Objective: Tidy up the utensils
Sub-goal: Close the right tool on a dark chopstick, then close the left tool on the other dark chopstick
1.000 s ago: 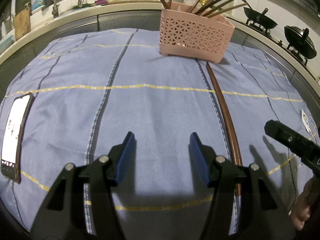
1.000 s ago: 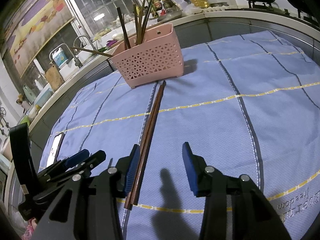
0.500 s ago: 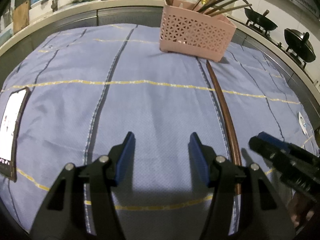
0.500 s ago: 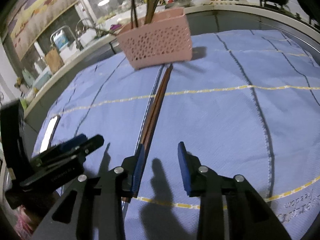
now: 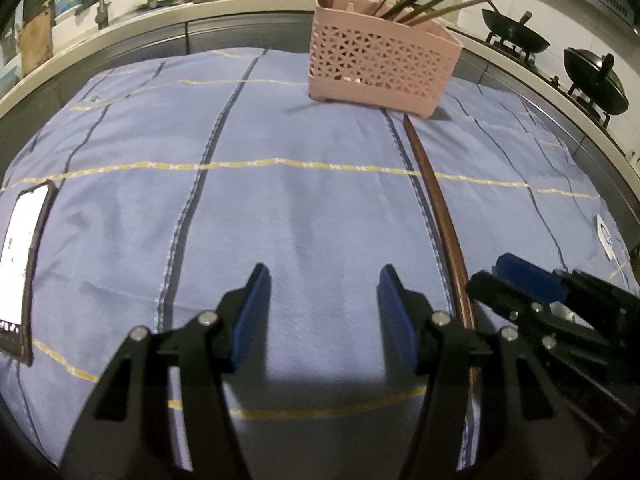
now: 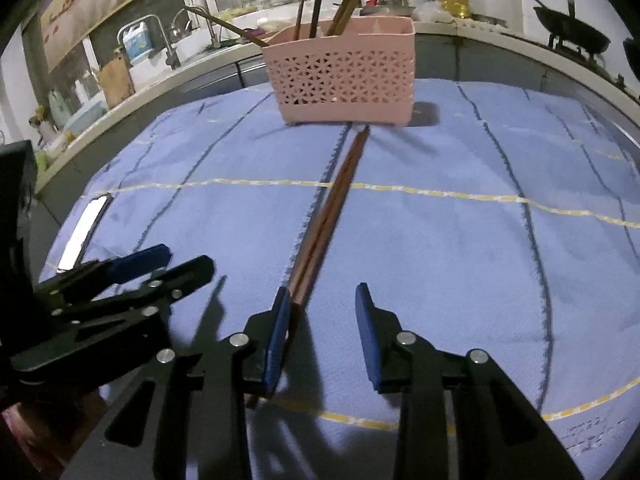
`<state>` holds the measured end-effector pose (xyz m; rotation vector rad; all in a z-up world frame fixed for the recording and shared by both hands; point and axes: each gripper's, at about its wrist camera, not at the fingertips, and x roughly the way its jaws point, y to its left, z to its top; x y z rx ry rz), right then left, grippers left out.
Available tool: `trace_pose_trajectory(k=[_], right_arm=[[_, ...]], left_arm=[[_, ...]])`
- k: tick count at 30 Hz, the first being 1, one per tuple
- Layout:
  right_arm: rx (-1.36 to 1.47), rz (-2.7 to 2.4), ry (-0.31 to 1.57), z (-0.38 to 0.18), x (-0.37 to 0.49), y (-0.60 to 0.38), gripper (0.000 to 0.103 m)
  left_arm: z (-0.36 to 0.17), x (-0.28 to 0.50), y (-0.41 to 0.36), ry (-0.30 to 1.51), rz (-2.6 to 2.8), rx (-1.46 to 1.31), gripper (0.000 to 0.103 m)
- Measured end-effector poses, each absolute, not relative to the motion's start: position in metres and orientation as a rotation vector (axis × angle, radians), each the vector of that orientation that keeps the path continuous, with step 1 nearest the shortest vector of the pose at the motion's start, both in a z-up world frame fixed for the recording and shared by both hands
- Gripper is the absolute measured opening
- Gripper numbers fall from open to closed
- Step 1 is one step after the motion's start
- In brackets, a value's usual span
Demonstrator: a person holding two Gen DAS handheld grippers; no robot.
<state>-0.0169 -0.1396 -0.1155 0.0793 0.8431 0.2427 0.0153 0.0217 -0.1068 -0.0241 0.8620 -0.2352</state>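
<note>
Chopsticks (image 6: 334, 200) — slim brown wooden pair, flat on woven blue cloth (image 6: 440, 240), tips near perforated pink basket (image 6: 344, 76). Right gripper (image 6: 323, 300) apart, straddling them; left gripper (image 5: 322, 284) apart, empty.

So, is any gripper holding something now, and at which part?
Nothing is held. The left gripper is open over bare cloth. The right gripper straddles the near end of the chopsticks; only one pad is beside them.

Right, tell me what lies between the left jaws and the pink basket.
Only bare blue cloth, as the left wrist view shows. The chopsticks lie off to the right of that stretch, running toward the basket.
</note>
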Motion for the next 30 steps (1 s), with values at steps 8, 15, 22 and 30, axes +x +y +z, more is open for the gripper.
trace_pose_trajectory(k=[8, 15, 22, 30], right_arm=[[-0.040, 0.250, 0.836, -0.120, -0.014, -0.118, 0.033], [-0.050, 0.200, 0.812, -0.122, -0.019, -0.134, 0.006], [0.032, 0.161, 0.839, -0.124, -0.036, -0.166, 0.006], [0.083, 0.200, 0.847, -0.126, -0.049, -0.173, 0.006]], left_arm=[[-0.106, 0.014, 0.022, 0.860, -0.229, -0.024, 0.055], [-0.099, 0.018, 0.020, 0.856, -0.262, -0.027, 0.055], [-0.093, 0.027, -0.008, 0.865, -0.350, 0.000, 0.061], [-0.111, 0.031, -0.045, 0.868, -0.333, 0.127, 0.055]])
